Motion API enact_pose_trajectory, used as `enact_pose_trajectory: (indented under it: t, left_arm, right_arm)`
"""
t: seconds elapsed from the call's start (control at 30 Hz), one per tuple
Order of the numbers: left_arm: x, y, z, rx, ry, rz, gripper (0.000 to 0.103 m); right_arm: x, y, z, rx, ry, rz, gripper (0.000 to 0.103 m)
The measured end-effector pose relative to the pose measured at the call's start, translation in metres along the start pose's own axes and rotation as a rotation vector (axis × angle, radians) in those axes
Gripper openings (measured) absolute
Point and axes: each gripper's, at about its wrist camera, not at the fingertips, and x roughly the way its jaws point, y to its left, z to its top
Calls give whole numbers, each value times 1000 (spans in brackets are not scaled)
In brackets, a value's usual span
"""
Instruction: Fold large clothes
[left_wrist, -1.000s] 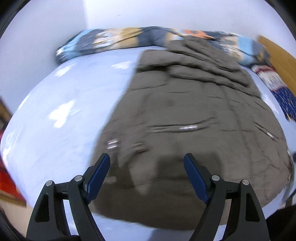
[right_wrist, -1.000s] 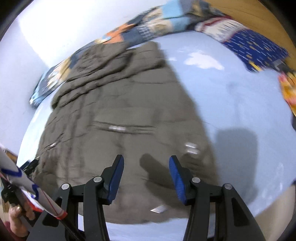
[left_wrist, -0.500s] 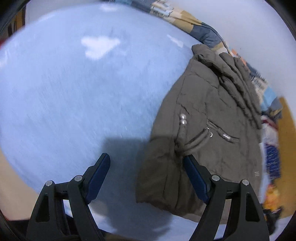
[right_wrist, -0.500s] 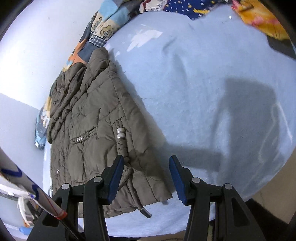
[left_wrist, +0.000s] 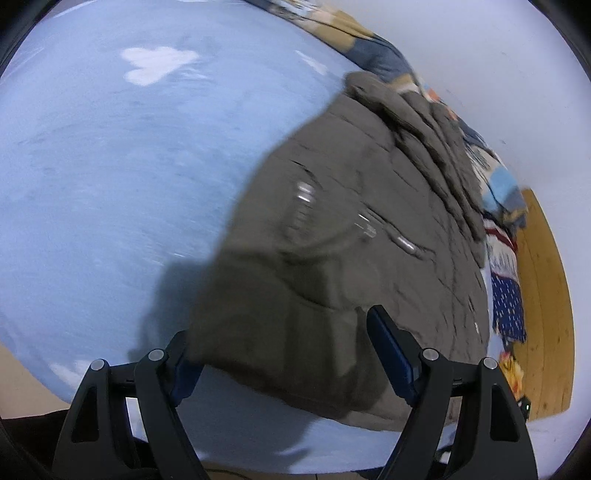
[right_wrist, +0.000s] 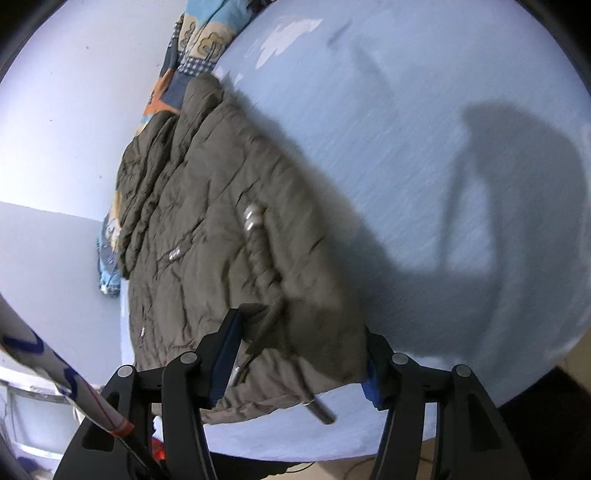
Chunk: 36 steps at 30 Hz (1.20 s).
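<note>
No readable labels on the jacket (left_wrist: 332, 236). My left gripper (left_wrist: 284, 362) wide open, hem corner between jaws at 6 o'clock. Right gripper (right_wrist: 301, 354) opening, hem between jaws, no visible pinch.

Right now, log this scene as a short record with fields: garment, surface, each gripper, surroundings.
garment: brown padded jacket, lying flat, drawcord with metal ends on top
surface: light blue bedsheet
left gripper: jaws wide, straddling the jacket's near hem corner, no squeeze visible
right gripper: jaws opening, the other hem corner between them
surroundings: patterned quilt along the wall, wooden panel beyond the bed
</note>
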Motion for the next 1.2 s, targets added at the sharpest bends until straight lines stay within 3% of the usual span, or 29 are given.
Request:
enact_pose_trajectory:
  t: [0.1, 0.2, 0.27, 0.37, 0.47, 0.7, 1.2]
  left_arm:
    - [5, -15, -3, 54, -8, 5, 81]
    - [6, -24, -7, 97, -37, 50, 81]
    - [8, -25, -7, 108, -44, 70, 81]
    - [12, -30, -9, 146, -52, 111, 81]
    - [16, -35, -12, 190, -67, 159, 81]
    - [32, -50, -20, 293, -92, 287, 85]
    - [37, -52, -23, 313, -114, 335, 90]
  right_arm:
    - [5, 12, -12, -12, 15, 109, 62]
    - [1, 24, -20, -61, -46, 115, 61]
    - [2, 20, -20, -44, -62, 84, 57]
    - [9, 12, -21, -19, -46, 41, 41]
    - [8, 25, -22, -89, -59, -8, 36]
    - [18, 28, -28, -156, -80, -79, 38]
    - [16, 23, -29, -140, -103, -52, 39]
